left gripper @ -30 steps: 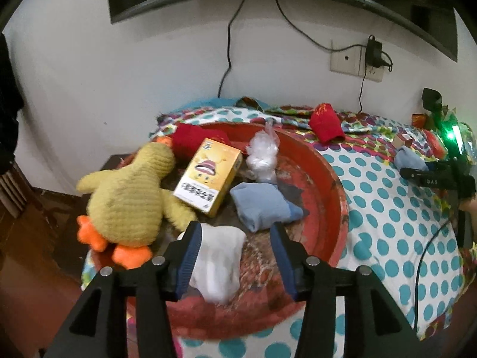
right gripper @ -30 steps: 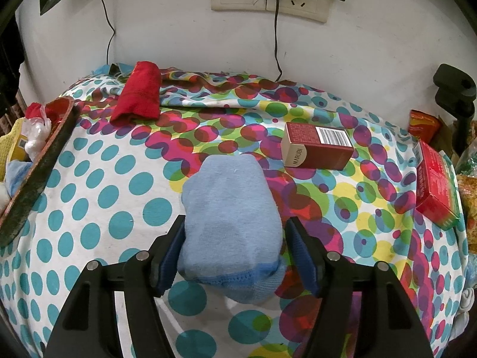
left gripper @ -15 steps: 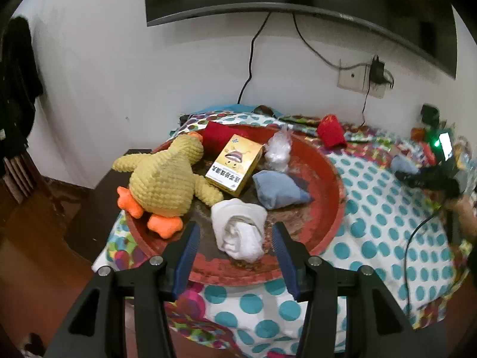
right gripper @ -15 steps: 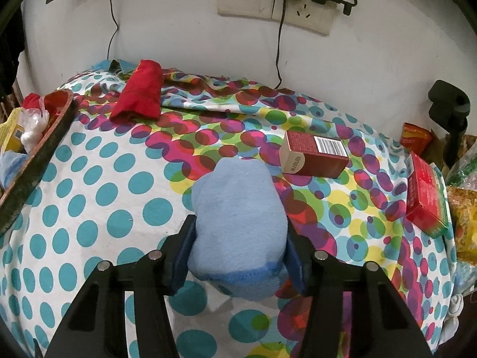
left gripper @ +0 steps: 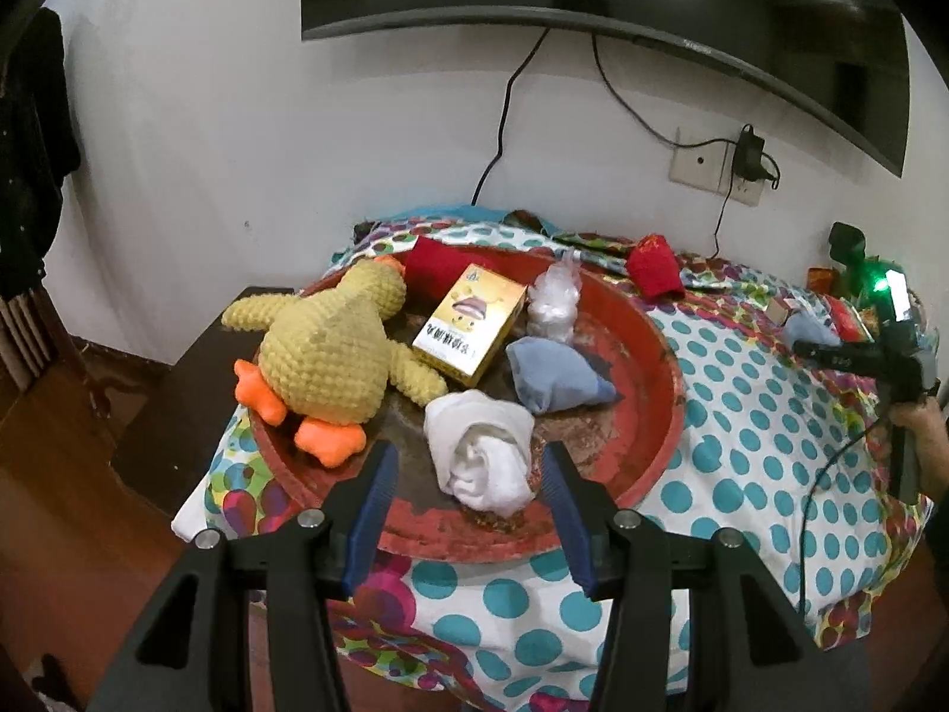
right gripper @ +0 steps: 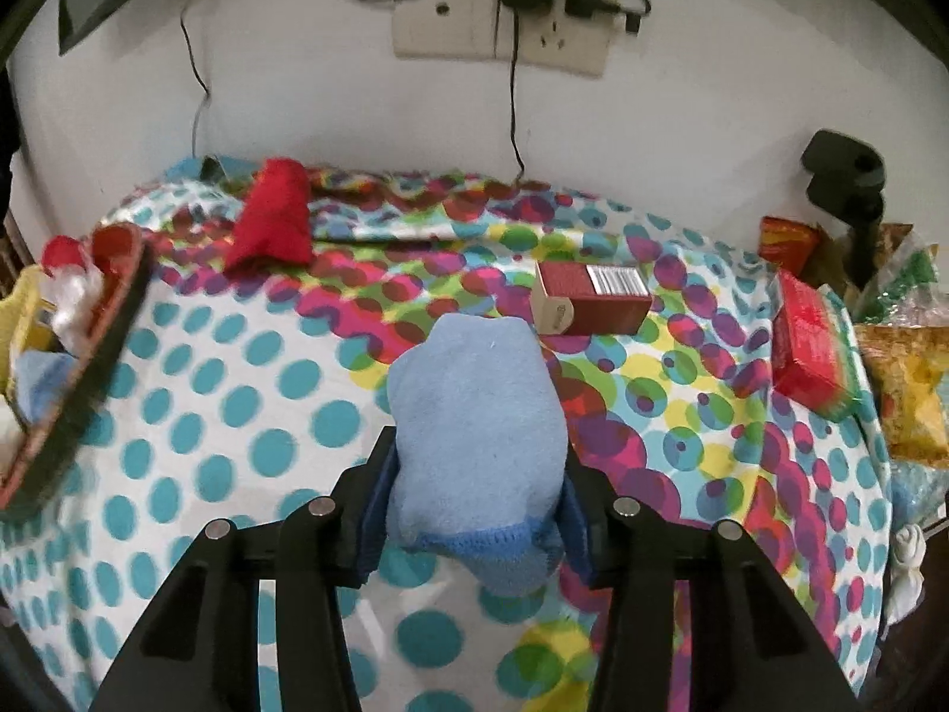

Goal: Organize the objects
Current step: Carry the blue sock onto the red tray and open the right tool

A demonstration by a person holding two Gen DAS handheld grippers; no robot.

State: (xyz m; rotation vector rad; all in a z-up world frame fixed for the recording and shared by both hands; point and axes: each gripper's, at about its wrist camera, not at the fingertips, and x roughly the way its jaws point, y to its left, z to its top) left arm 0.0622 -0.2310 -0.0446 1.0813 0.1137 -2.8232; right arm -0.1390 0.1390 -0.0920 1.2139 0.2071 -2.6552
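Blue sock (right gripper: 474, 415) lengthwise between closing right tongs (right gripper: 474, 510)

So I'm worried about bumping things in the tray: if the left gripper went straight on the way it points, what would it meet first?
Probably the rolled white sock in the red tray: it lies centred just beyond the open left gripper, though depth is hard to judge.

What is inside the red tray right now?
In the red tray: yellow plush duck, yellow box, clear plastic bag, blue sock, white sock, red cloth. Anything beneath them is hidden.
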